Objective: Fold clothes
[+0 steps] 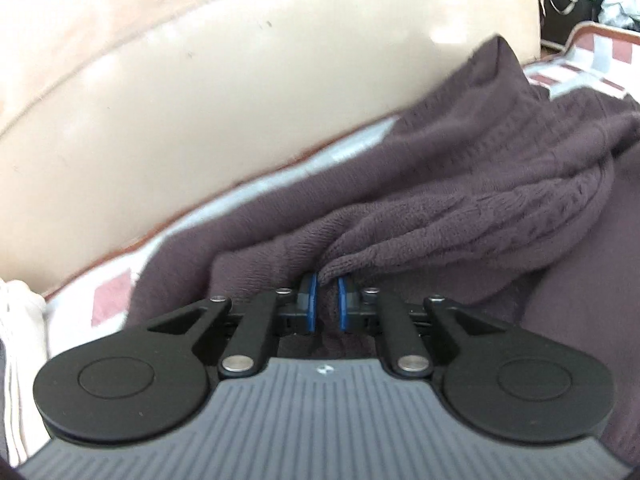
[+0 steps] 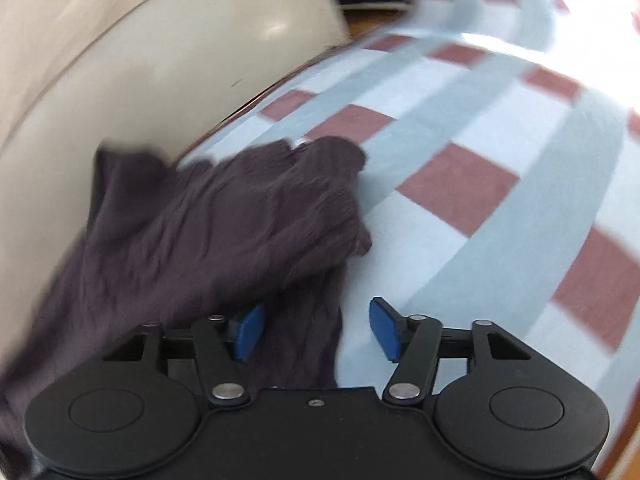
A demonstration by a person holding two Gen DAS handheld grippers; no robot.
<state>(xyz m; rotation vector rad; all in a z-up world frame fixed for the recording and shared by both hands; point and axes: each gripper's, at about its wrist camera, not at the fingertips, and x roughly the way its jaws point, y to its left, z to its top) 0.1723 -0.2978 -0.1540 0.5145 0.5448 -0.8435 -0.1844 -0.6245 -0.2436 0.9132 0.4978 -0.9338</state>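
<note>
item: dark purple knit sweater (image 1: 460, 168), soft fine-gauge body with a cable-textured band bunched into rolled folds; lies rumpled on the checked bedsheet (image 2: 500, 128), along the sheet's edge that meets the cream headboard (image 1: 200, 112), one corner riding up against that padding.

item: checked bedsheet, smooth woven cloth, pale blue bands crossing white with dull red squares; wide bare stretch from the sweater's outer edge toward the far corner of the bed in the right wrist view, flat and unwrinkled.

item: cream headboard, glossy padded leather-like surface, rounded edge with a piped seam, a few small dark scuffs.

item: left gripper (image 1: 327, 298), black linkage arms, blue pads; pads drawn nearly together, pinching a narrow fold of the sweater's knit edge.

item: right gripper (image 2: 316, 330), same build; blue pads standing wide apart, the sweater's lower edge lying between them nearer the left pad (image 2: 248, 332), no pad pressing on it; bare sheet under the right pad.

item: pale cloth (image 1: 20, 340), at the left border of the left wrist view, unclear.
</note>
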